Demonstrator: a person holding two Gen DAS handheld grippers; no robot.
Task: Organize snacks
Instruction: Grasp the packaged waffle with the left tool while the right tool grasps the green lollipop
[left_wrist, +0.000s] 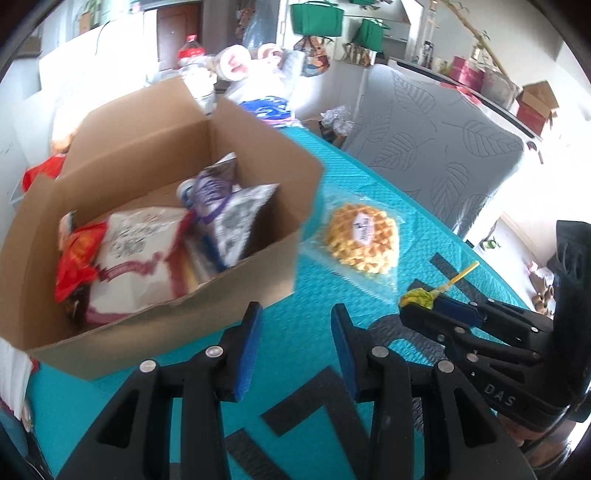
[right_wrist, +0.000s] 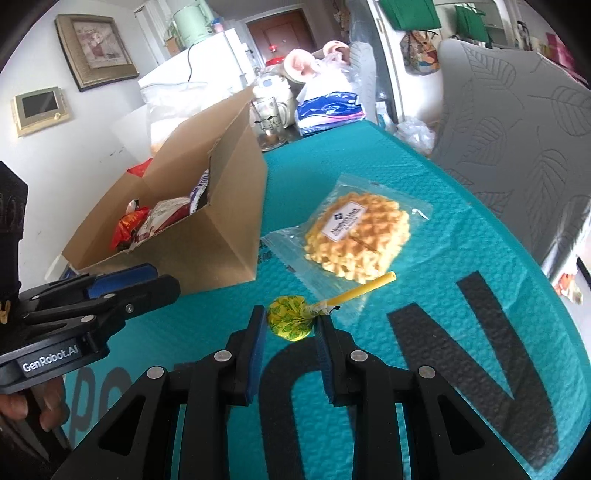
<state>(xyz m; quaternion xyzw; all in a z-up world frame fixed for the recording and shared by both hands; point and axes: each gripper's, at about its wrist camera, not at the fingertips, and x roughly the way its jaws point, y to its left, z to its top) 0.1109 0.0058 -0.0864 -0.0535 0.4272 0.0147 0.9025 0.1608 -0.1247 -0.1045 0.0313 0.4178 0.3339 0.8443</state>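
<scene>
right gripper (right_wrist: 291, 328): pads clamped on lollipop (right_wrist: 290, 318) head, yellow stick pointing toward waffle pack (right_wrist: 352, 230)
left gripper (left_wrist: 295, 325): fingers at their closest, nothing between (hovering by box)
box (left_wrist: 236, 266): open cardboard, snack bags inside
waffle pack: flat on teal table (right_wrist: 461, 229), right of box

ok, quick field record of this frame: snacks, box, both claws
box: open cardboard box on the teal table cover, several snack bags inside
waffle: wrapped waffle flat on the cover, right of the box
lollipop: yellow-green wrapped lollipop, stick pointing toward the waffle
right claw: right claw closed on the lollipop head
left claw: left claw shut, nothing held, near the box's front corner
left to pack: waffle, lollipop
</scene>
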